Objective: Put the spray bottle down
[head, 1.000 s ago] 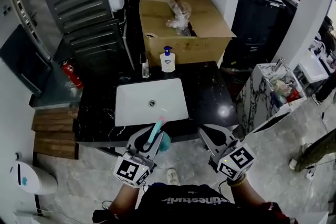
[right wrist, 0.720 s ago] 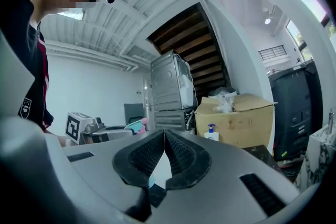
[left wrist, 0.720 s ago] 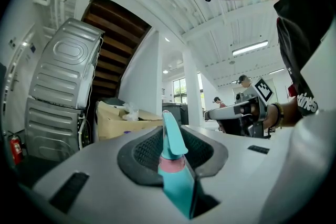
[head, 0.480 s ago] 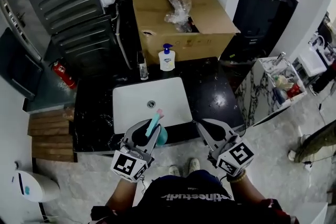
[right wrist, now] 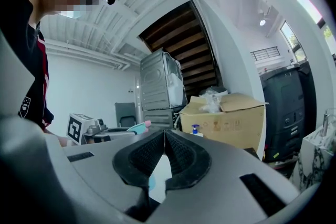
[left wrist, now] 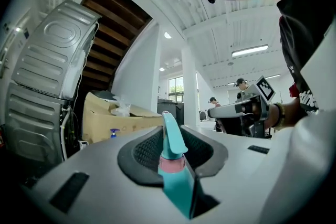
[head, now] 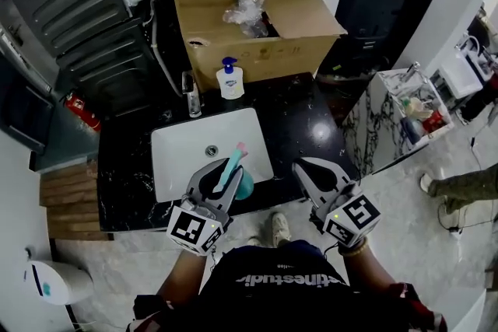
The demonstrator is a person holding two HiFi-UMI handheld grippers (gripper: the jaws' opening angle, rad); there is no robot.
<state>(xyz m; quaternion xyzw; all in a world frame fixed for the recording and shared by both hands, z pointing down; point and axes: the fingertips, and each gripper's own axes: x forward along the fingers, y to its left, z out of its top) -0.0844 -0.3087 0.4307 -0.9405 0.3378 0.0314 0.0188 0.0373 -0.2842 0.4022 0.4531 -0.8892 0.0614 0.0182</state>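
Observation:
A teal spray bottle with a pink collar sits nozzle-forward between the jaws of my left gripper, which is shut on it. It hangs over the front edge of the white sink. In the left gripper view the bottle fills the gap between the dark pads, trigger head pointing ahead. My right gripper hovers over the front edge of the black counter, to the right of the sink. Its pads meet at the tip with nothing between them.
A soap dispenser and a faucet stand behind the sink. A large cardboard box with a plastic bag on top sits at the counter's back. A grey appliance stands at left, and a small cluttered stand at right.
Both grippers have moved forward from over the floor to over the counter's front edge. The bottle stays in the left gripper, and the right gripper's jaws stay shut.

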